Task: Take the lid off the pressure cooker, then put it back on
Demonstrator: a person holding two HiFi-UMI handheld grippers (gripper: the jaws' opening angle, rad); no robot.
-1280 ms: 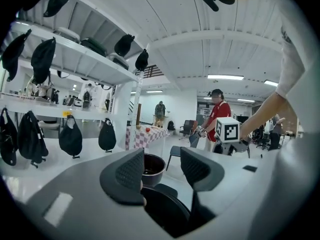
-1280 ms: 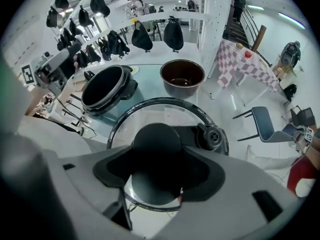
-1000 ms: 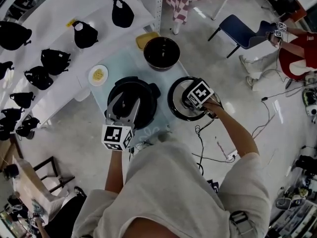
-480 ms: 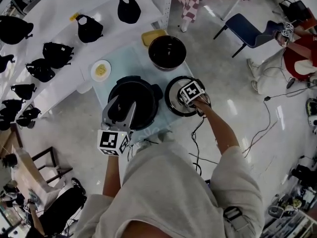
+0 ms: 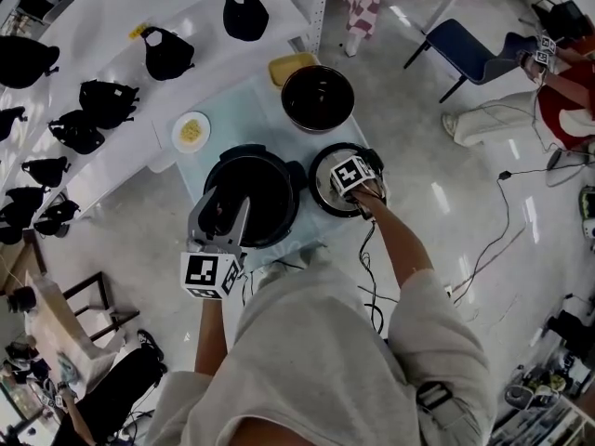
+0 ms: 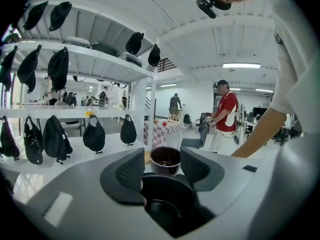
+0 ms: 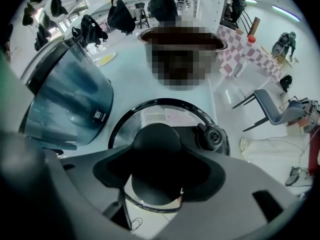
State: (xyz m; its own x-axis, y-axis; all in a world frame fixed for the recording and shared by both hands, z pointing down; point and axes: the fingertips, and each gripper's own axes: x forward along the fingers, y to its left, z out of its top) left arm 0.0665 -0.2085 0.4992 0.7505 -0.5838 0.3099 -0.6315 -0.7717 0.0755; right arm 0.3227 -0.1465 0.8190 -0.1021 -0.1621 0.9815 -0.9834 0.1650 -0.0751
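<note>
The black pressure cooker (image 5: 253, 196) stands open on the pale table (image 5: 232, 119), without its lid. The glass lid (image 5: 327, 193) sits low just right of the cooker. My right gripper (image 5: 353, 182) points down onto it. In the right gripper view the lid's black knob (image 7: 156, 140) fills the gap between the jaws of my right gripper (image 7: 159, 176), which is shut on it. My left gripper (image 5: 231, 210) hovers over the cooker's near left rim. My left gripper (image 6: 162, 171) is open with nothing between its jaws, and the cooker's dark inside (image 6: 167, 206) lies below them.
A black inner pot (image 5: 318, 98) stands behind the cooker, with a plate of yellow food (image 5: 191, 131) to the left. White shelves with black caps (image 5: 102, 110) run along the left. A blue chair (image 5: 469, 54) and floor cables (image 5: 483, 249) are at the right.
My right gripper has sunk with the lid toward the table beside the cooker. The left gripper has stayed over the cooker's near rim.
</note>
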